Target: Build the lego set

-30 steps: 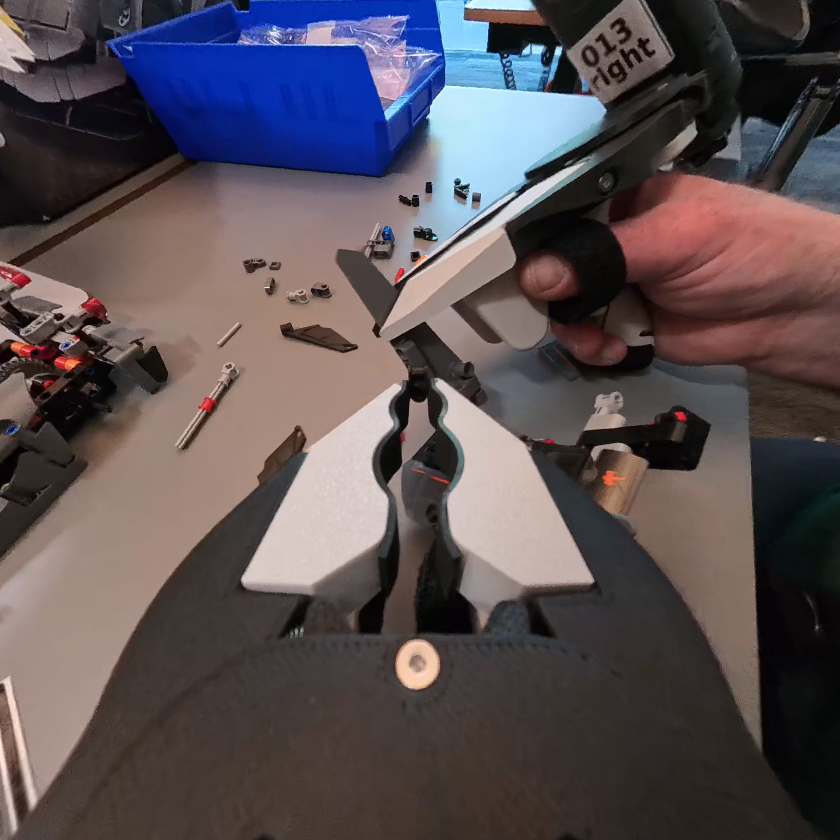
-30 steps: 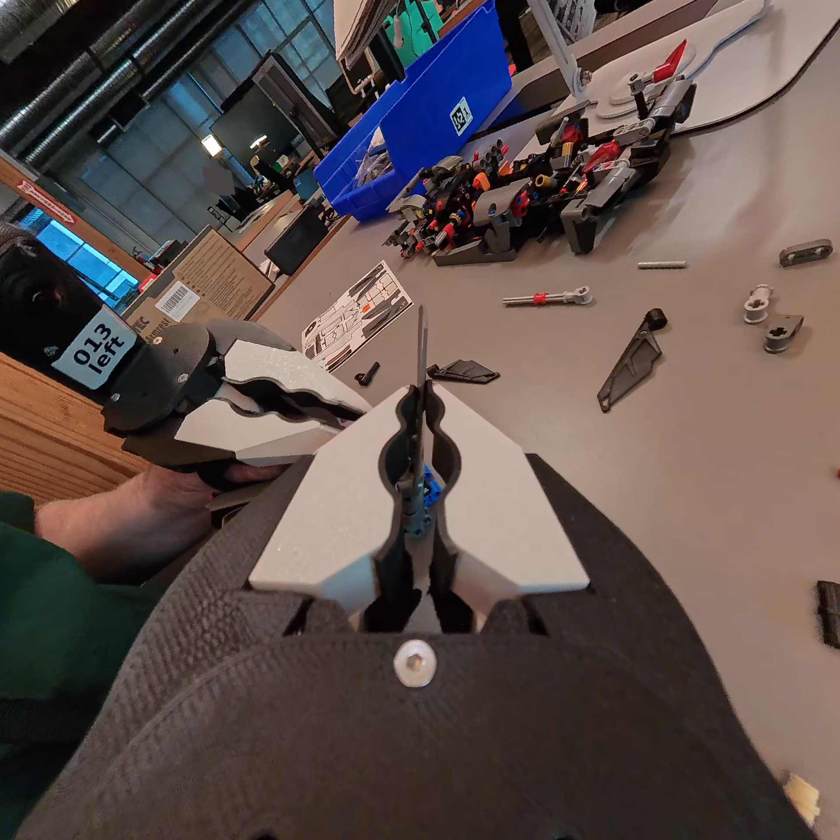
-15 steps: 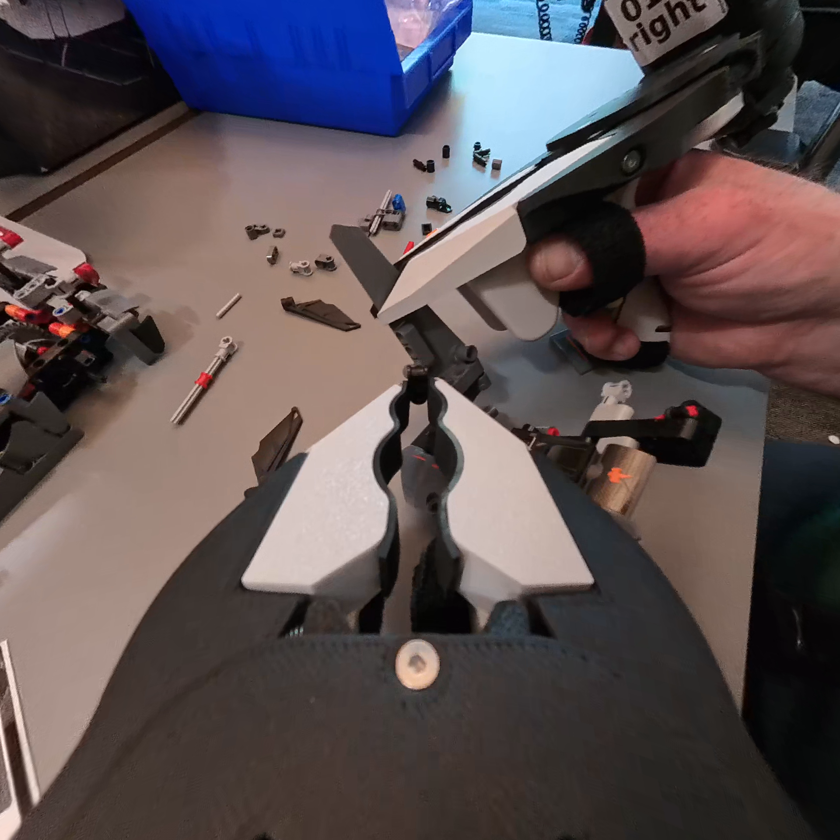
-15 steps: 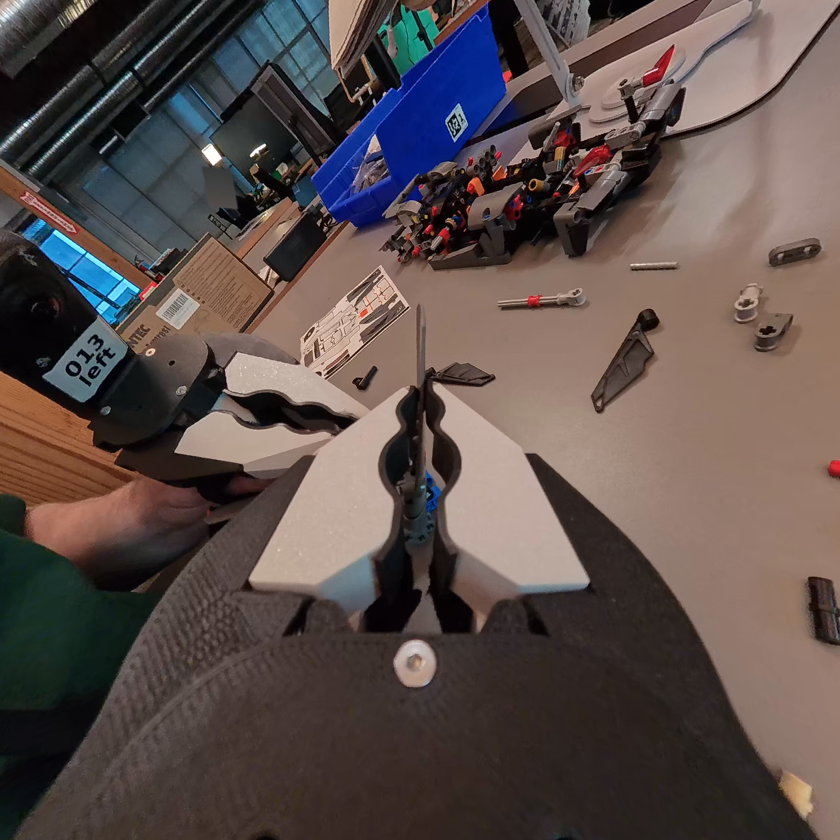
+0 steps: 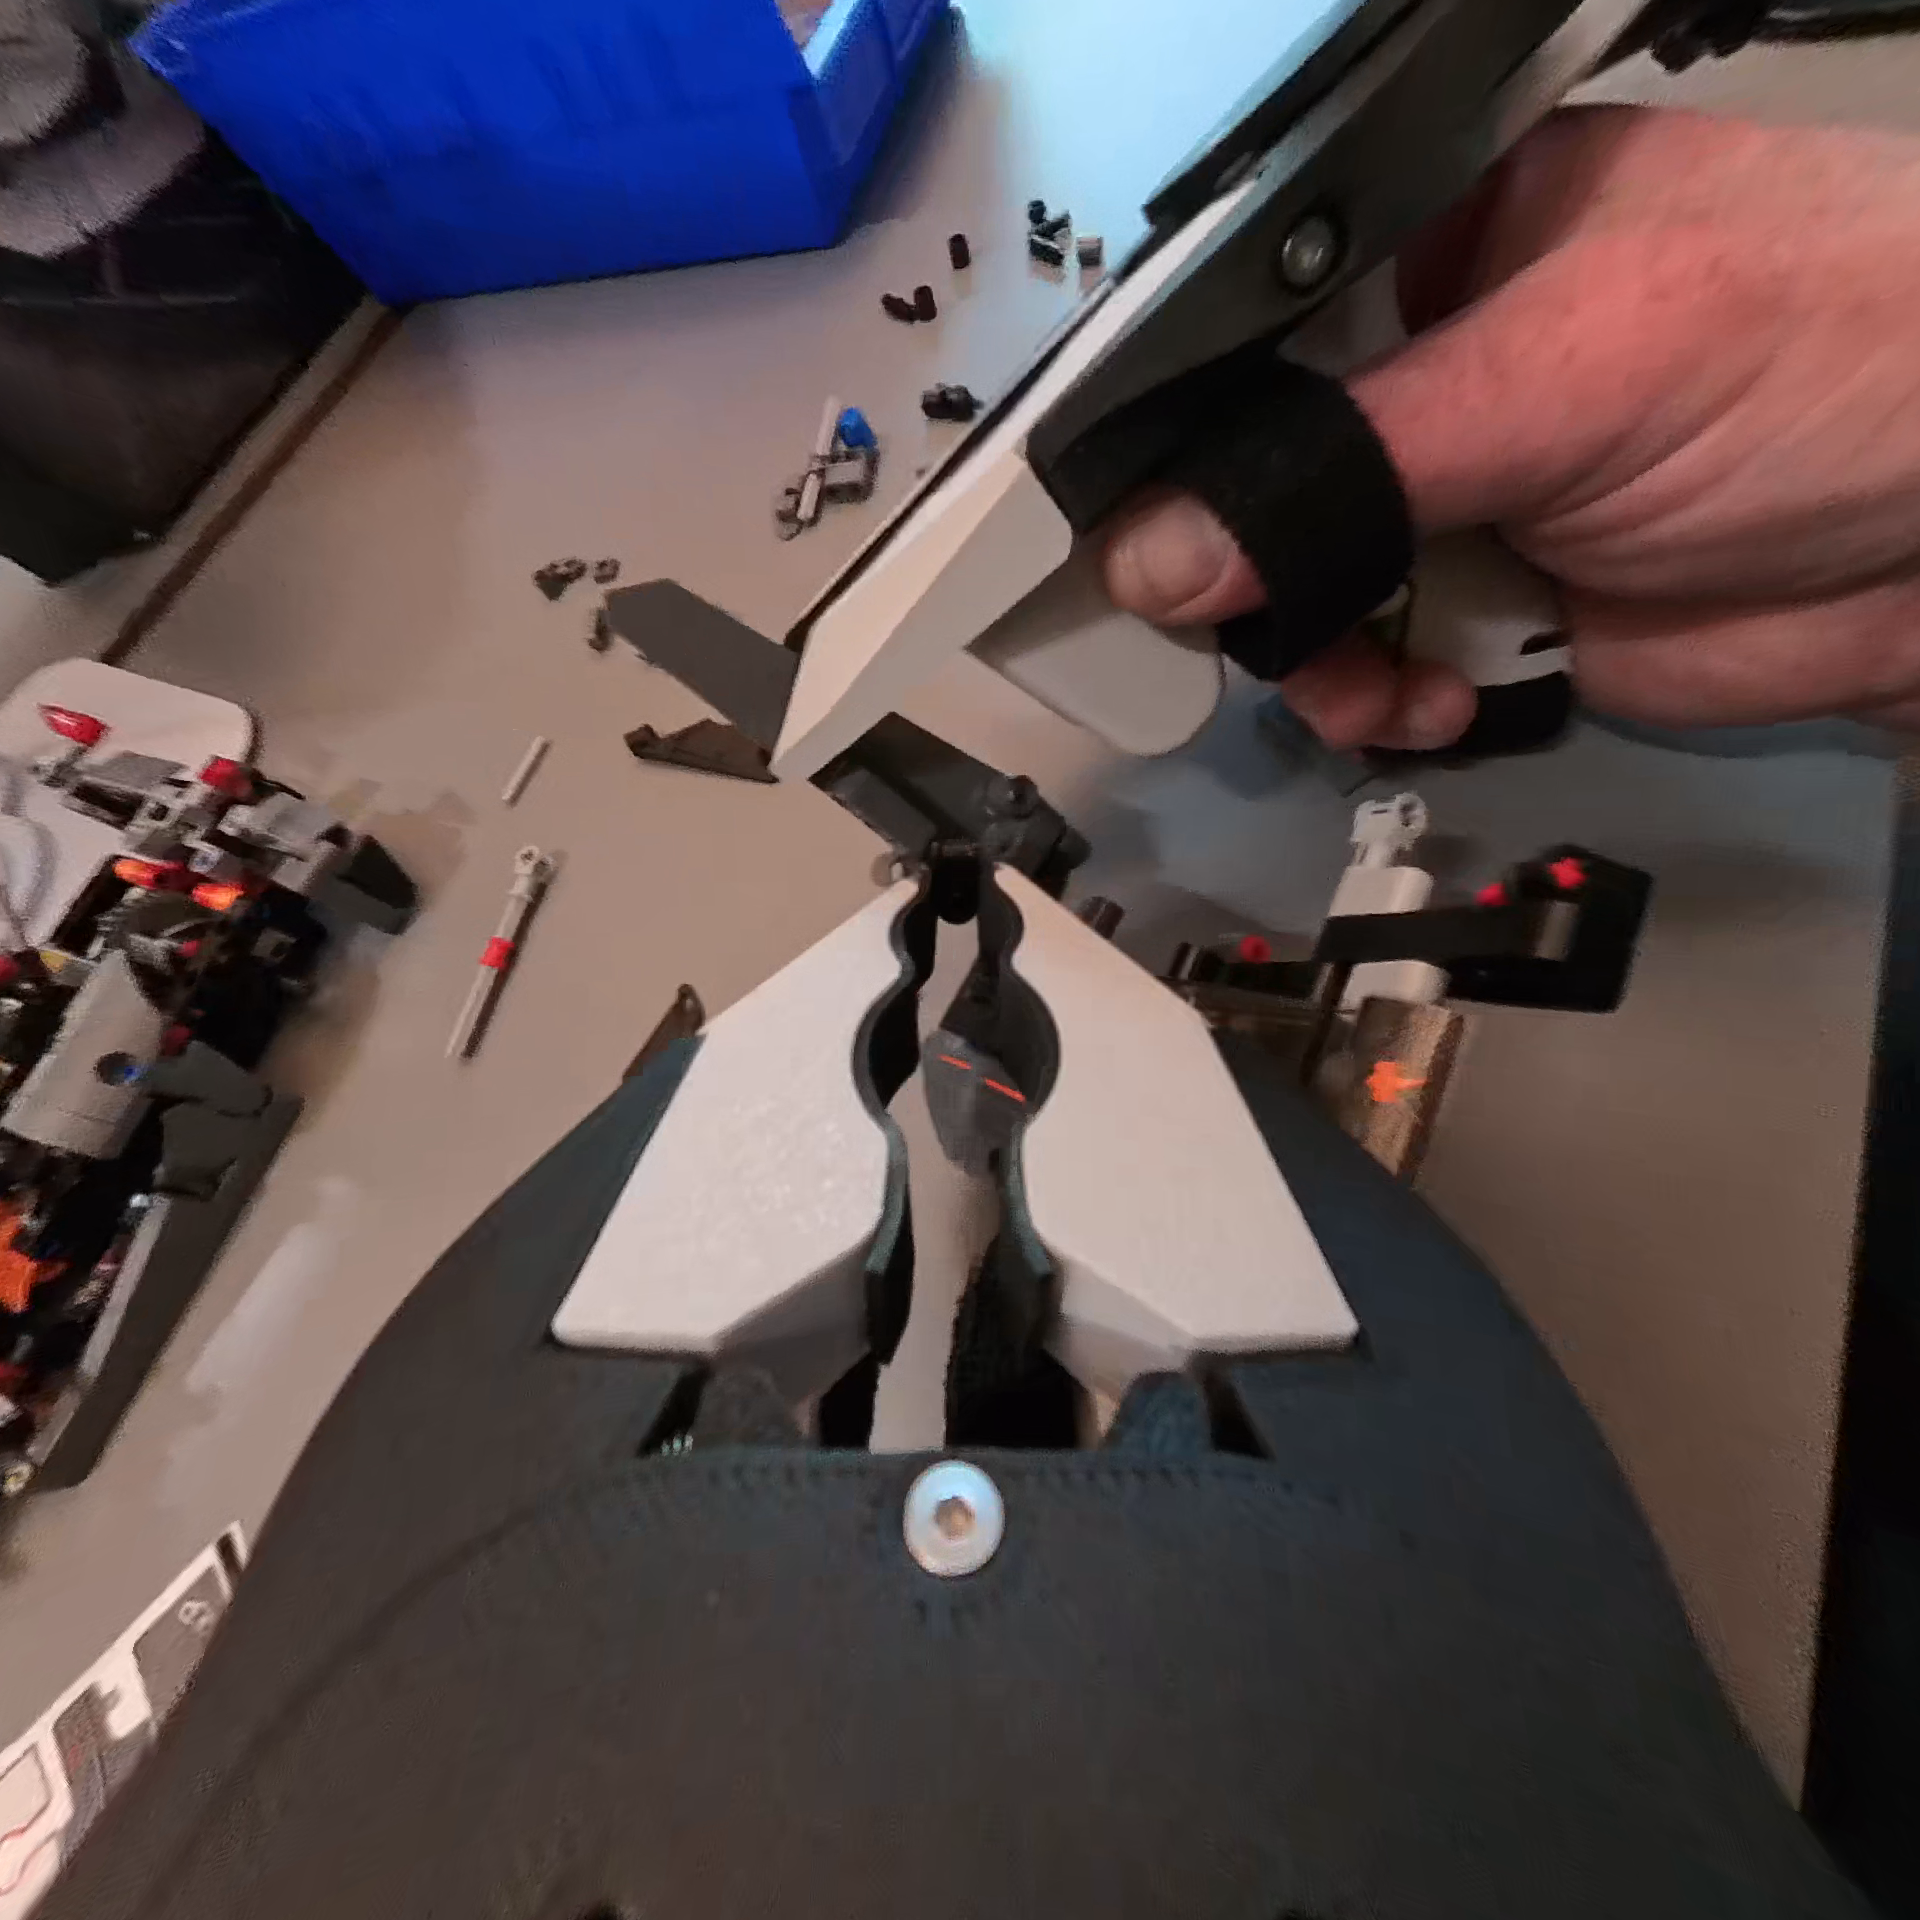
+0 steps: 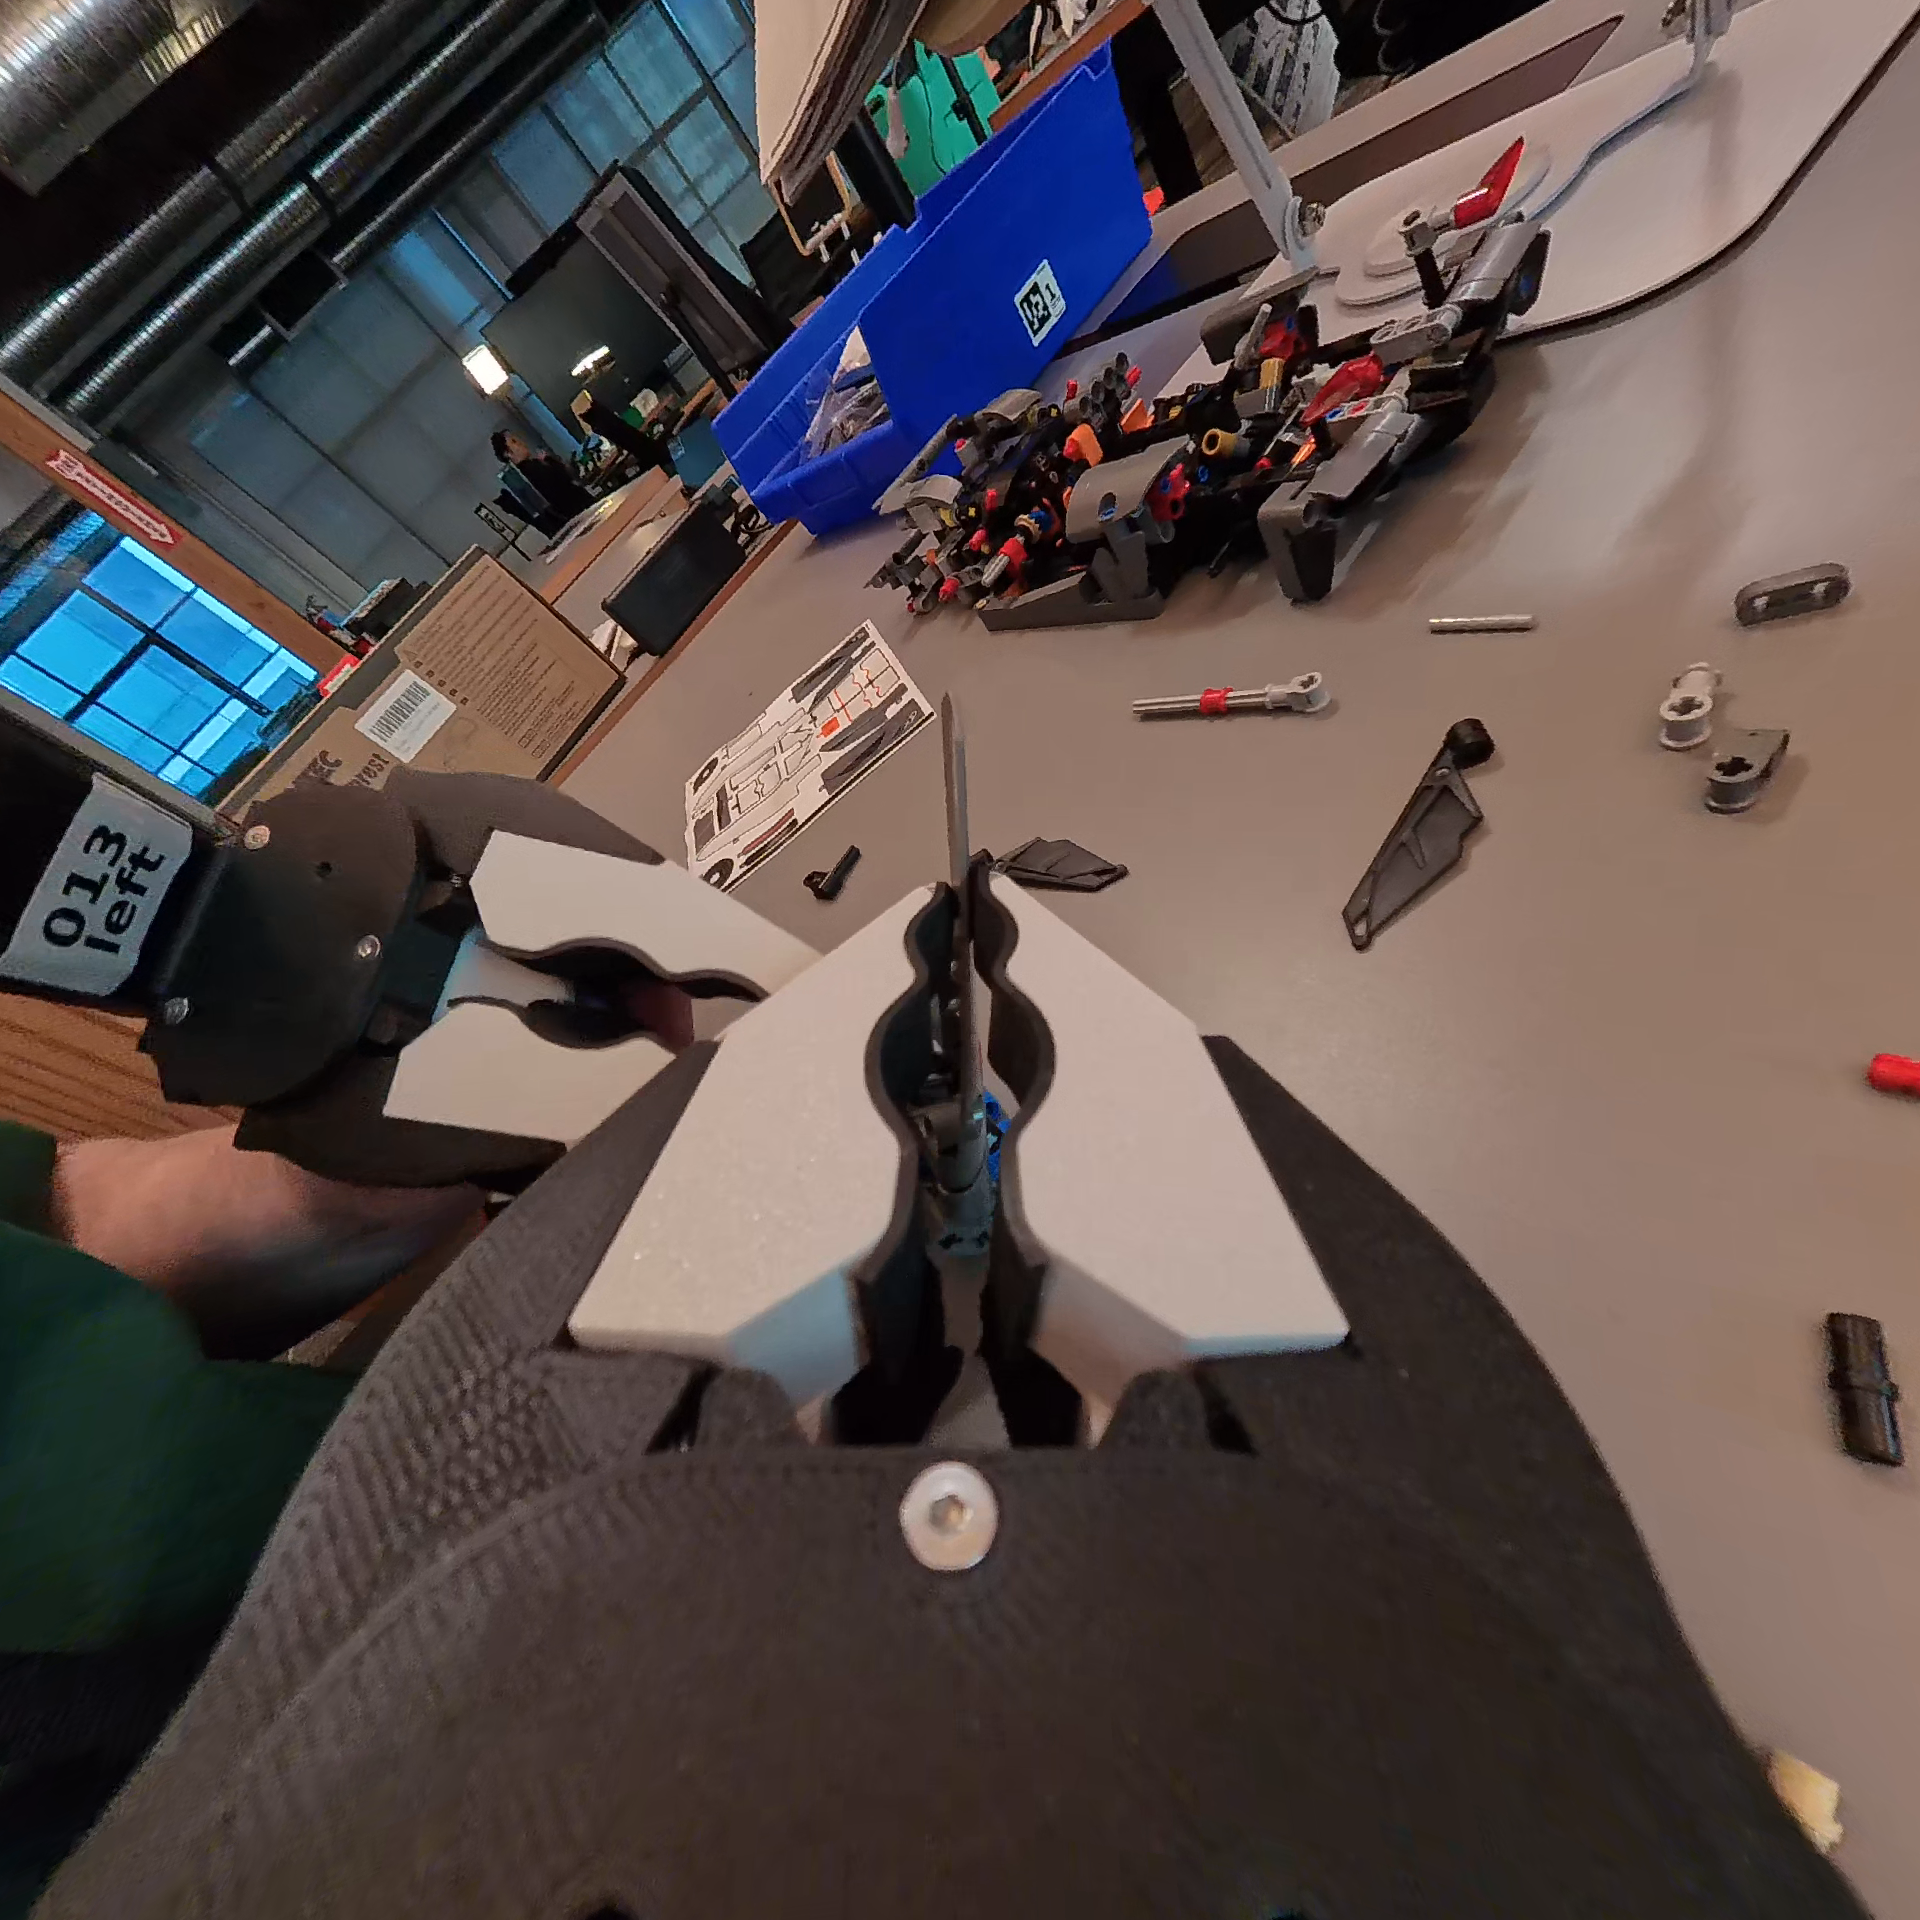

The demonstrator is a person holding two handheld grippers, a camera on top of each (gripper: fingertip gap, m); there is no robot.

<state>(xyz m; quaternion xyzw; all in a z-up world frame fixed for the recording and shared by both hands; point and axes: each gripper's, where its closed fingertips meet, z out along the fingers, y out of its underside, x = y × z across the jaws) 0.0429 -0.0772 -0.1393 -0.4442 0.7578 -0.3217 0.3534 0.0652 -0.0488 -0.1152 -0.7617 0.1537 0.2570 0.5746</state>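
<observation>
Lego chassis [image 6: 1195, 488] beside blue bin [image 6: 966, 312] — loose pieces between — sticker sheet [image 6: 800, 753] nearer.

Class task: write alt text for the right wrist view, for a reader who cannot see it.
The right gripper is shut on a thin dark panel piece held edge-on over a grey table. The left gripper sits at its left; loose parts and a half-built model lie beyond.
</observation>
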